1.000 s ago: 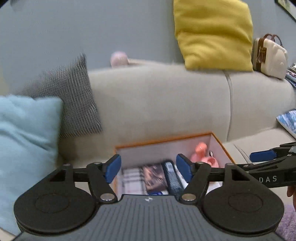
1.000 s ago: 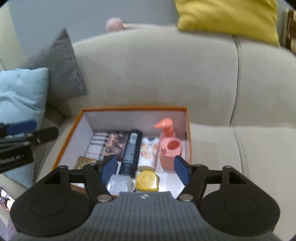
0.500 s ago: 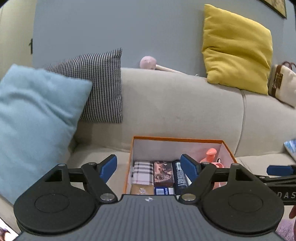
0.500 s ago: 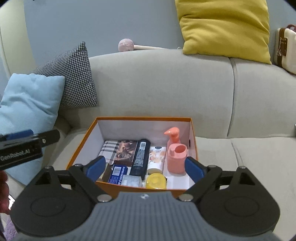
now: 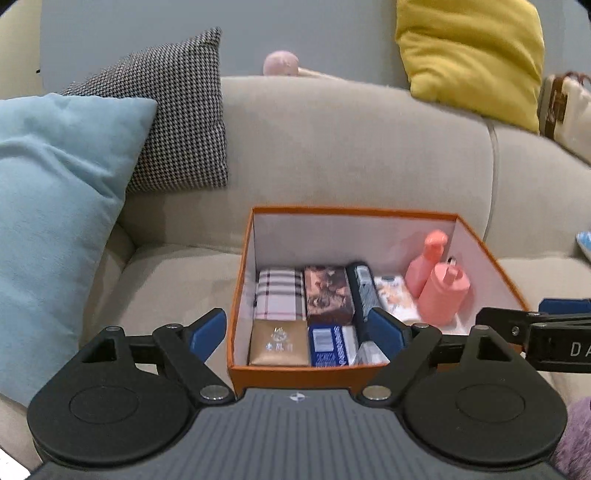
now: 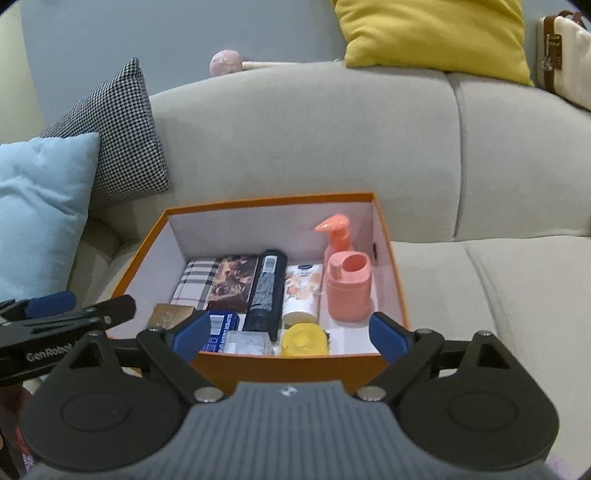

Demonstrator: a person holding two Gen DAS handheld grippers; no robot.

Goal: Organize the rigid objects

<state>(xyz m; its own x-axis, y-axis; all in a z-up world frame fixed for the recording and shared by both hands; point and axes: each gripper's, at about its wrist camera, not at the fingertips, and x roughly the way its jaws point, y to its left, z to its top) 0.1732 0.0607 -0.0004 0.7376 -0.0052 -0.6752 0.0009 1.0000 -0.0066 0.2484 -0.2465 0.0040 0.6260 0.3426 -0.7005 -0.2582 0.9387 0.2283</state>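
Since the earlier frames both grippers have drawn closer to the orange box (image 6: 295,363), which now fills more of each view, and the left view has swung right so the box sits nearly centred.

The grey sofa (image 6: 332,147) carries the box on its seat, with a light blue cushion (image 5: 48,206), a houndstooth cushion (image 5: 173,122) and a yellow cushion (image 6: 432,33) along its back.

Inside the box lie a plaid case (image 6: 195,282), a brown patterned box (image 6: 232,280), a black tube (image 6: 266,291), a white tube with peach print (image 6: 303,291), a gold packet (image 5: 279,341), a blue carton (image 5: 327,345) and a yellow round item (image 6: 303,339). Two coral pump bottles (image 6: 347,284) stand upright at the box's right side.

The left gripper (image 5: 295,330) hangs just before the near wall, its blue fingers (image 5: 207,328) spread wide and holding nothing. The right gripper (image 6: 288,332) likewise has its fingers (image 6: 386,336) wide apart, empty, touching nothing.
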